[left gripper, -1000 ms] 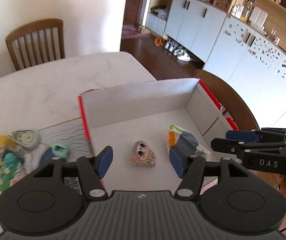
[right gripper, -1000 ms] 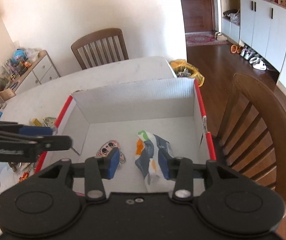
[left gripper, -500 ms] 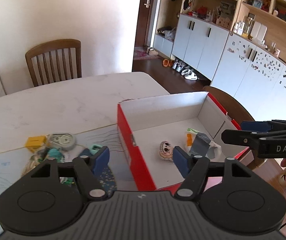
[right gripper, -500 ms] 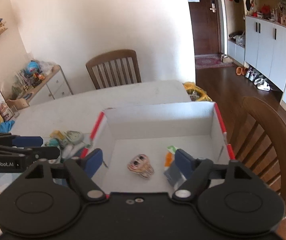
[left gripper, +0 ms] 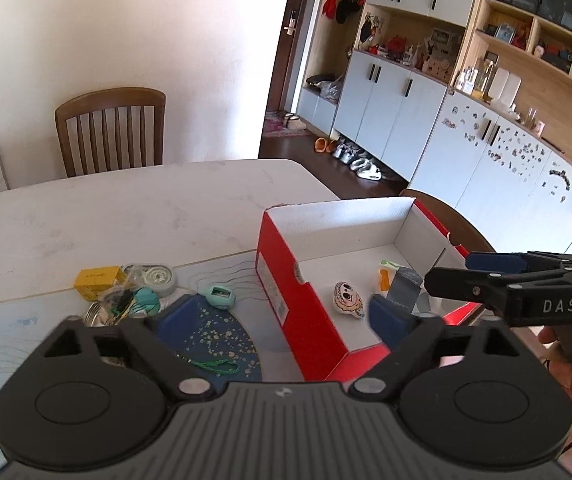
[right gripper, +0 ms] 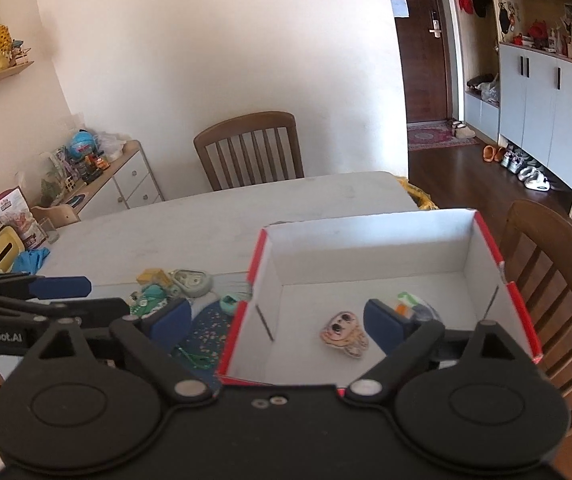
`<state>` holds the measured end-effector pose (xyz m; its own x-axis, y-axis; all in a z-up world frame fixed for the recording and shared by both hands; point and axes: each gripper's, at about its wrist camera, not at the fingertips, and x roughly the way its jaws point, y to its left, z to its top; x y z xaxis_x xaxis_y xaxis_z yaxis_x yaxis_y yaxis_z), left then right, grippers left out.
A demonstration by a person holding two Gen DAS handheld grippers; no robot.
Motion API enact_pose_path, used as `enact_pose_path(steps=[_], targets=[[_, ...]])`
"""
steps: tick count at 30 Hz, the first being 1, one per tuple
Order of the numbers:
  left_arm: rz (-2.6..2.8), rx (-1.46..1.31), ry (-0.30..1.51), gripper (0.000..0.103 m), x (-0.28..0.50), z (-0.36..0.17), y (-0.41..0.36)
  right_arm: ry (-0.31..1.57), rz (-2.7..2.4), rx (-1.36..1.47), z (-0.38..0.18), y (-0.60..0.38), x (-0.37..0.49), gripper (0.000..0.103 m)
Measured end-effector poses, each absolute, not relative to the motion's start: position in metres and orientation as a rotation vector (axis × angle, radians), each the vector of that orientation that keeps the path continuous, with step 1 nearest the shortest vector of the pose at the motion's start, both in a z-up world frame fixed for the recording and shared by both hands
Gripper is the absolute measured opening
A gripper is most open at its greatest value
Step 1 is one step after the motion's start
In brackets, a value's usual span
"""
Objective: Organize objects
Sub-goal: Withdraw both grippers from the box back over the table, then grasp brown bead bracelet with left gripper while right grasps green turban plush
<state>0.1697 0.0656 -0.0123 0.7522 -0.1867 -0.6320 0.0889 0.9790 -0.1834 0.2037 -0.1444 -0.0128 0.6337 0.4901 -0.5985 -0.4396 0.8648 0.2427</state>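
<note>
Two in the box, a pile left on the table.
The box [left gripper: 301, 312] holds a packet [right gripper: 417, 308] and a doll charm [left gripper: 347, 299]; both grippers, left [left gripper: 282, 316] and right [right gripper: 278, 324], are spreading wide, empty; tape [left gripper: 158, 278], yellow block [left gripper: 98, 280], sharpener [left gripper: 222, 296] wait outside.

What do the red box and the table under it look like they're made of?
Red box: probably corrugated cardboard, glossy red outside and matt white inside; fine ribbing shows on the far inner wall and creases at the corners. Table: pale top with faint grey veins, so marble or a marble-look slab; which one cannot be told.
</note>
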Motion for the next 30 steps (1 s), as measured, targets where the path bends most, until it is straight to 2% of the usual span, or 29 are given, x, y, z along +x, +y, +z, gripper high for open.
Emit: enact_pose_path(steps=[1, 5, 18, 30], targets=[[-0.151, -0.155, 0.694, 0.103, 0.166, -0.014, 0.072, 0.707, 0.531, 0.077, -0.013, -0.140, 0.202, 0.093], [-0.140, -0.181, 0.673, 0.103, 0.154, -0.022, 0.096, 0.714, 0.535, 0.077, -0.017, -0.122, 0.198, 0.093], [-0.037, -0.180, 0.775, 0.103, 0.135, -0.074, 0.181, 0.750, 0.623, -0.011, -0.040, -0.044, 0.185, 0.093], [0.006, -0.114, 0.797, 0.103, 0.139, -0.122, 0.202, 0.798, 0.687, -0.116, -0.066, 0.018, 0.199, 0.093]])
